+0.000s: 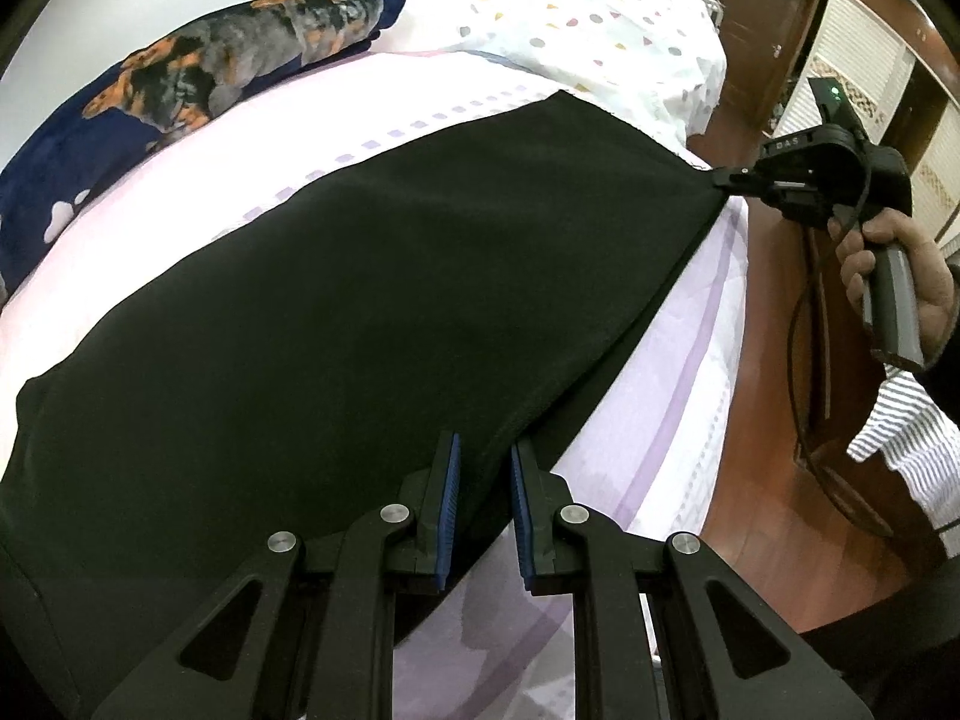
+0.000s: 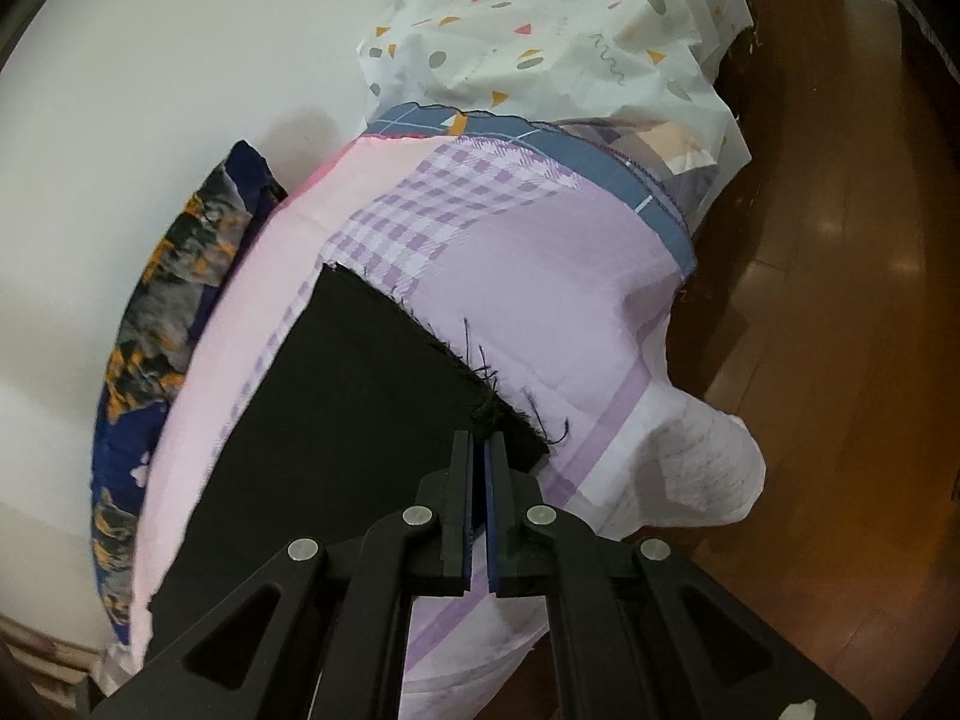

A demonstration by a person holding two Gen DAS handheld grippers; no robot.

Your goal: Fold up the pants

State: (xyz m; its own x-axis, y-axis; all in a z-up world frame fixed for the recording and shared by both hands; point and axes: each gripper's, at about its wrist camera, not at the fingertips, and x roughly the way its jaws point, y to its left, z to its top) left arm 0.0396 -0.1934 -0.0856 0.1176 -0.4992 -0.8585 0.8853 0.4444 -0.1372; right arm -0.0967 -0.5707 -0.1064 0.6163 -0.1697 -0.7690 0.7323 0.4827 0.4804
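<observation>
Black fabric pants flat on pale lilac bedsheet, no visible fold yet. Right gripper clamped on frayed hem corner; left gripper narrow, pinching near edge. Folding ahead.

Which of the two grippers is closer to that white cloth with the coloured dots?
Right. The right gripper pinches the black pants' corner just below the dotted cloth; the left gripper grips their near edge, farther away.
</observation>
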